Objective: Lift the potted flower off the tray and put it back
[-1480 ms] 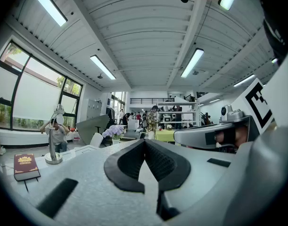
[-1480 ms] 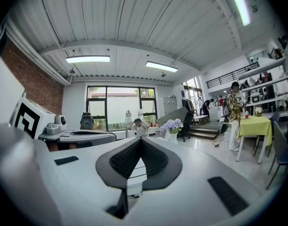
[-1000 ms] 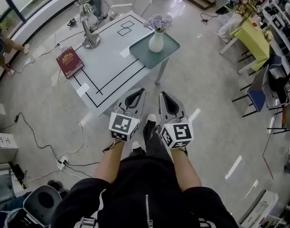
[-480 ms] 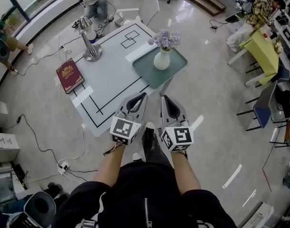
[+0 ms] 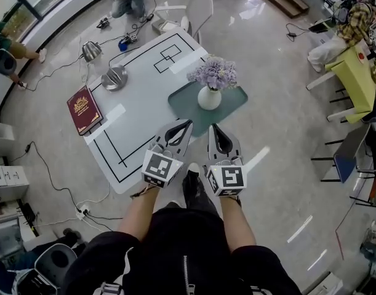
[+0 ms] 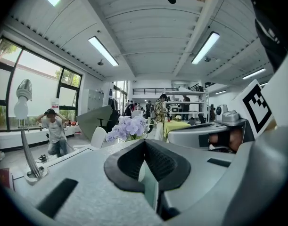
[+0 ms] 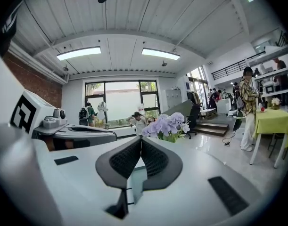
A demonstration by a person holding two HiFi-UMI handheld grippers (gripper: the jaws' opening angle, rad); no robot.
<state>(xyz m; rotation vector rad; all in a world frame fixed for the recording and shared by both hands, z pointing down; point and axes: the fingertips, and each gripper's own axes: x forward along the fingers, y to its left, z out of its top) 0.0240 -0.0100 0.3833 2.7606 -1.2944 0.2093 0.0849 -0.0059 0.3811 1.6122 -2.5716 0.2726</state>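
Note:
A white vase with pale purple flowers point(image 5: 211, 85) stands on a grey-green tray point(image 5: 234, 101) at the near right corner of the white table point(image 5: 138, 112). My left gripper point(image 5: 186, 122) and right gripper point(image 5: 213, 126) are held side by side short of the tray's near edge, apart from the vase. Both have their jaws together at the tips with nothing between them. The flowers point(image 6: 127, 127) show just past the left gripper's jaws point(image 6: 144, 141). In the right gripper view the flowers point(image 7: 169, 125) rise beyond the closed tips point(image 7: 140, 139).
On the table lie a red book point(image 5: 82, 107) at the left edge and a metal lamp base point(image 5: 114, 77) farther back. A white chair point(image 5: 197, 5) stands behind the table. Cables point(image 5: 58, 183) run over the floor at left. People and a yellow table point(image 5: 354, 72) are far right.
Both grippers have come forward toward the table together, and the tray with the vase now lies just beyond their tips. Their jaws stay closed.

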